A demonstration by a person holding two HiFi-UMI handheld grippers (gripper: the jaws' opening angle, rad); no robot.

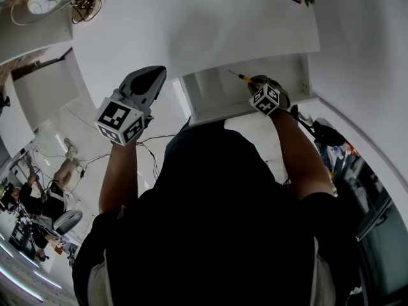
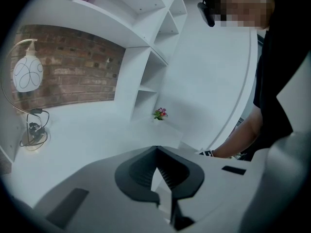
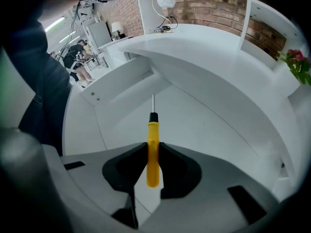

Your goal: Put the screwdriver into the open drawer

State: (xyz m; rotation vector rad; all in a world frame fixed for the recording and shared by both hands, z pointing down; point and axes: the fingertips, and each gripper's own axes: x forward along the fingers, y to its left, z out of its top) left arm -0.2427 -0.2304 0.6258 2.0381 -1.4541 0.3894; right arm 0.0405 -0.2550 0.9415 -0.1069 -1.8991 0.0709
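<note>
The right gripper (image 3: 153, 152) is clamped on the screwdriver (image 3: 153, 140) by its yellow handle, shaft pointing straight ahead, above the drawer (image 3: 204, 130) floor. The left gripper (image 1: 148, 81), closed and empty, hangs left of the drawer.

I can read no words, numbers or brands anywhere; the marker cubes (image 1: 120, 121) on my left gripper (image 1: 150, 75) and right gripper (image 1: 257, 81) carry only black-and-white squares.

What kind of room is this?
Probably a mock home study inside a lab or office: a white desk with an open drawer, a lamp against a brick wall, and people working in the background.
</note>
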